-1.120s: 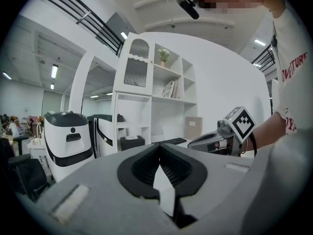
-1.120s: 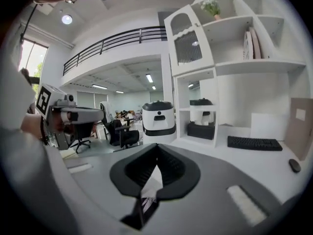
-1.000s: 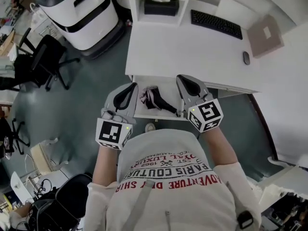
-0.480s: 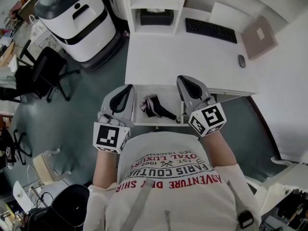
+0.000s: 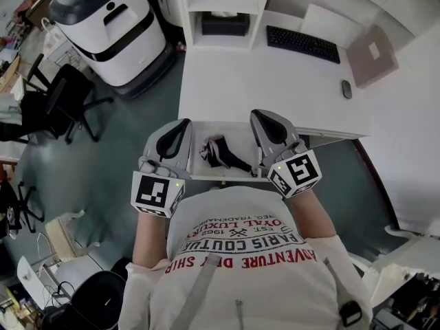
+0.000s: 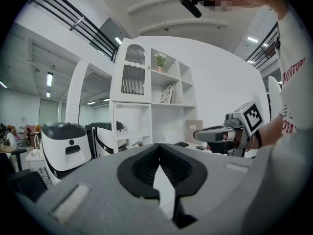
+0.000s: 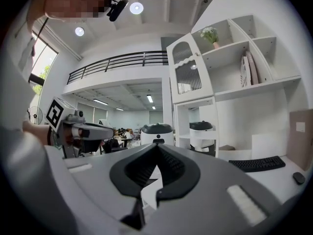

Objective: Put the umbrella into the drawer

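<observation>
- the umbrella [image 5: 223, 153] is a folded dark bundle with pale trim, lying inside the open drawer [image 5: 206, 176] under the worktop [image 5: 261, 74].
- the left gripper [image 5: 181, 125] and right gripper [image 5: 260, 115] flank the drawer, both clenched on nothing.
- the grippers hide the drawer's sides.

The white desk [image 5: 261, 81] carries a black keyboard [image 5: 303, 44] near its rear edge, a dark mouse [image 5: 346, 89] to the right of the keyboard, and a brown board [image 5: 373, 52] at the far right corner. A black box [image 5: 225, 24] sits in the lower compartment of the white shelf unit [image 5: 189, 5] at the rear left of the desk. The drawer [image 5: 230, 130] stands pulled out from the desk's front edge, and the folded dark umbrella [image 5: 221, 151] lies on its white bottom.
</observation>
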